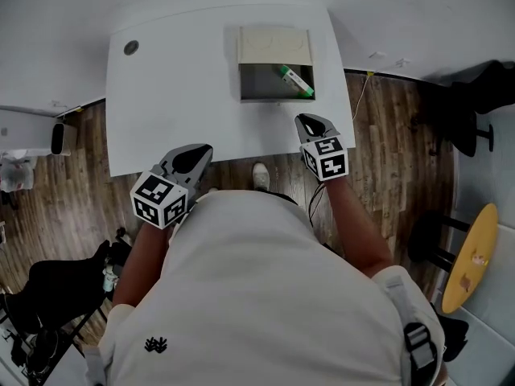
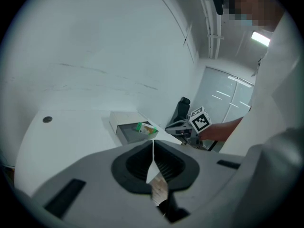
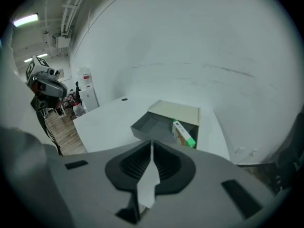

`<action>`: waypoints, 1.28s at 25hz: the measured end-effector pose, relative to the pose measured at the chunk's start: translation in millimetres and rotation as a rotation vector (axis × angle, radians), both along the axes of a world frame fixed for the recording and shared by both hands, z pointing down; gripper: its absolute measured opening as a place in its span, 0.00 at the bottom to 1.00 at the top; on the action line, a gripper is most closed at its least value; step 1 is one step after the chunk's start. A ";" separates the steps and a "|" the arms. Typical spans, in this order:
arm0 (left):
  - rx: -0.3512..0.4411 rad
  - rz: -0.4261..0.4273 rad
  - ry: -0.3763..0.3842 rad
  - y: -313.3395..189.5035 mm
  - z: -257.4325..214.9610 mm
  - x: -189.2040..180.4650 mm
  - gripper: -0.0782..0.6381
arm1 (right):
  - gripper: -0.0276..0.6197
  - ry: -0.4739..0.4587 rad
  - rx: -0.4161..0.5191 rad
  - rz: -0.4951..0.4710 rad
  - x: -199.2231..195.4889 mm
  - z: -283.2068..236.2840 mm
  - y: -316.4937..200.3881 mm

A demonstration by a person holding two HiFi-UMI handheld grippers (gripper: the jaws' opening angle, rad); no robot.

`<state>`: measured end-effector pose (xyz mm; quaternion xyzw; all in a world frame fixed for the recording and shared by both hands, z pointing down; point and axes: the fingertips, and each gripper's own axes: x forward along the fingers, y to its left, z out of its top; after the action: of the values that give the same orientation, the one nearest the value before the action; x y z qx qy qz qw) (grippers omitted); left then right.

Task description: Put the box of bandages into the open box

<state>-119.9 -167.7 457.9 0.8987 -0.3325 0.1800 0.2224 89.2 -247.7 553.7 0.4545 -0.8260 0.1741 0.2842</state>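
**Bandage box is in, just back out clean**

Both sets of tongs are pressed together on nothing. The left gripper [image 2: 153, 148] and right gripper [image 3: 151, 148] each show their pads meeting with only air between.

From the head view they hang at the near edge of the table [image 1: 177, 79], left at 7 o'clock and right at 5 o'clock of the open box [image 1: 261, 85]. The box of bandages [image 1: 296, 80] already lies inside it, at the 3 o'clock end.

So I'd say only the retreat is left. Keep the jaws shut, pull straight toward 6 o'clock, and don't clip the tray.

The right gripper view shows the bandage box looking stood on its long edge by the wall, which the head view flattens. The left gripper view catches the right gripper's marker cube [image 2: 200, 120].
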 end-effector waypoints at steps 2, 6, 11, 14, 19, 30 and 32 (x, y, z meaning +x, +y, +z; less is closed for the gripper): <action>0.003 0.013 -0.003 5.4 1.6 -6.7 0.13 | 0.07 -0.008 -0.010 0.000 -10.1 0.1 13.7; 0.012 0.036 0.003 13.0 1.2 -16.8 0.13 | 0.06 -0.035 -0.028 0.001 -29.7 -2.2 36.3; 0.021 0.056 0.012 26.2 -1.5 -31.5 0.13 | 0.05 -0.072 -0.041 -0.009 -56.8 -8.2 66.5; 0.024 0.064 0.017 34.5 -2.5 -41.9 0.13 | 0.05 -0.107 -0.043 -0.015 -74.8 -15.0 82.0; 0.019 0.073 0.028 46.5 0.3 -57.3 0.13 | 0.05 -0.126 -0.029 -0.030 -97.7 -24.5 102.4; 0.008 0.103 0.050 72.1 7.1 -79.4 0.13 | 0.05 -0.119 -0.020 -0.017 -124.6 -28.6 140.9; 0.010 0.112 0.057 78.1 6.9 -81.8 0.13 | 0.05 -0.120 -0.016 -0.015 -129.0 -30.5 148.5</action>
<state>-201.7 -89.6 464.7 0.9217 -0.2760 0.1650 0.2170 -39.9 -99.2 523.2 0.4347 -0.8436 0.2055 0.2389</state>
